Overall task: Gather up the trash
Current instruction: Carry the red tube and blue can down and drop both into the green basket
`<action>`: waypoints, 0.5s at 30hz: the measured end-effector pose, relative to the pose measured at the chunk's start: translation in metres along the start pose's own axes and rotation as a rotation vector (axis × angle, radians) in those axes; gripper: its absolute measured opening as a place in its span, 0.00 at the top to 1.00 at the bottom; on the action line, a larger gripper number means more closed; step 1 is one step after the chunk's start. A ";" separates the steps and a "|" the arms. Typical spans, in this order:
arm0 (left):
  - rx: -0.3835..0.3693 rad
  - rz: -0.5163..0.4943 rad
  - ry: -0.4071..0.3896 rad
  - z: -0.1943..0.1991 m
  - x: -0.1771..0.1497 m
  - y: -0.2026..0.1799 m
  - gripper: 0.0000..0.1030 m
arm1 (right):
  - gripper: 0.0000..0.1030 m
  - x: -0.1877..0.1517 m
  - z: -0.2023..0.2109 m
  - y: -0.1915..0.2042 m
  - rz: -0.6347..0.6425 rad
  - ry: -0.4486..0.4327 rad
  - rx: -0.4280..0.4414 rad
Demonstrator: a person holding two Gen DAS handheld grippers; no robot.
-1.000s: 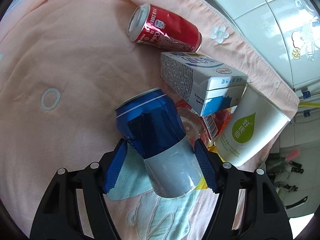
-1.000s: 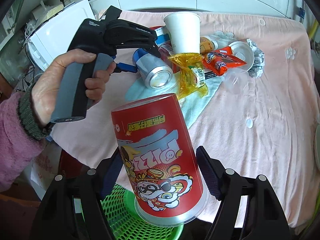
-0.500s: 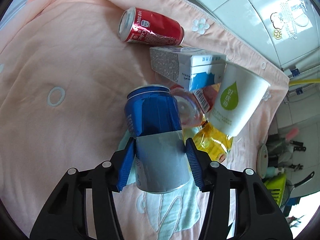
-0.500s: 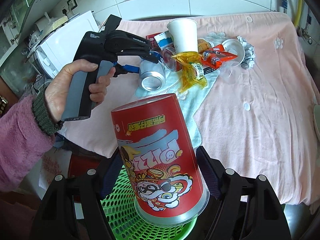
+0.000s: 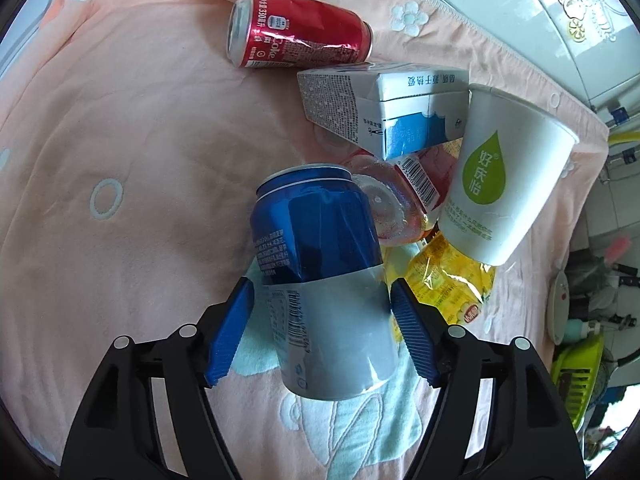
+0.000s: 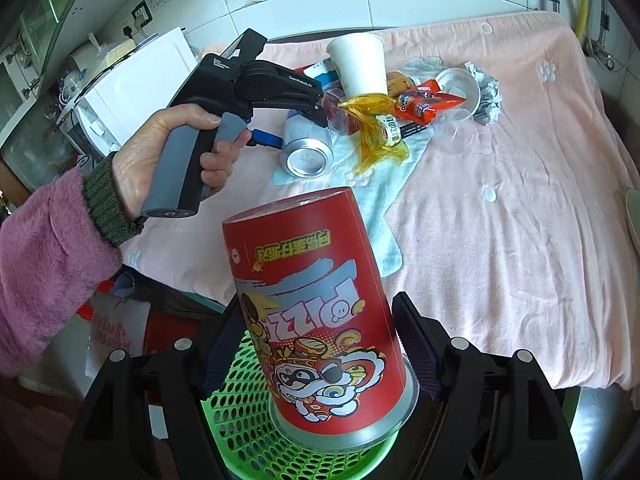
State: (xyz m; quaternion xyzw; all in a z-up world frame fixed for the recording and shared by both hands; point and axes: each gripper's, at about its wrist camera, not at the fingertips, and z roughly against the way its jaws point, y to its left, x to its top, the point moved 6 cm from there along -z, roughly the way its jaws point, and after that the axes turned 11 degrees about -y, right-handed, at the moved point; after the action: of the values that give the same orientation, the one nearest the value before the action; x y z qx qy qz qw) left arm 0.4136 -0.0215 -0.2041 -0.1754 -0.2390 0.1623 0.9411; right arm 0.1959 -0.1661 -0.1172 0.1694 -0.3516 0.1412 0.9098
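Observation:
A blue and silver drink can [image 5: 316,240] lies on the pink cloth between the fingers of my left gripper [image 5: 320,286]. The jaws are opening and the blue pads [image 5: 230,332] stand just clear of the can's sides. The right wrist view shows the same can [image 6: 306,148] and left gripper [image 6: 292,130], held by a person's hand [image 6: 172,148]. My right gripper [image 6: 318,304] is shut on a tall red snack canister [image 6: 312,300]. It holds it above a green mesh basket [image 6: 236,412] beside the table's near edge.
Behind the blue can lie a red cola can [image 5: 300,32], a milk carton [image 5: 380,100], a white paper cup [image 5: 504,168], a clear bottle [image 5: 384,212] and a yellow wrapper [image 5: 448,280]. Red snack wrappers [image 6: 428,102] and crumpled foil [image 6: 486,96] lie further right. A white appliance [image 6: 132,92] stands left.
The left pads closed in on the blue can half a second ago and have spread apart again, with the wrist rolling. The right gripper carried the canister back from the table, over the basket.

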 end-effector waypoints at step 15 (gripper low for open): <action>-0.041 -0.066 -0.060 0.016 -0.002 0.000 0.33 | 0.31 -0.018 0.002 0.010 0.000 0.000 0.019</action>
State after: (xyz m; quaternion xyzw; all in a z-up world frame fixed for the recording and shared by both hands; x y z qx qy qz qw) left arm 0.4042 -0.0179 -0.1922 -0.1819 -0.2762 0.1312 0.9346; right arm 0.1779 -0.1600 -0.1265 0.1779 -0.3501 0.1443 0.9082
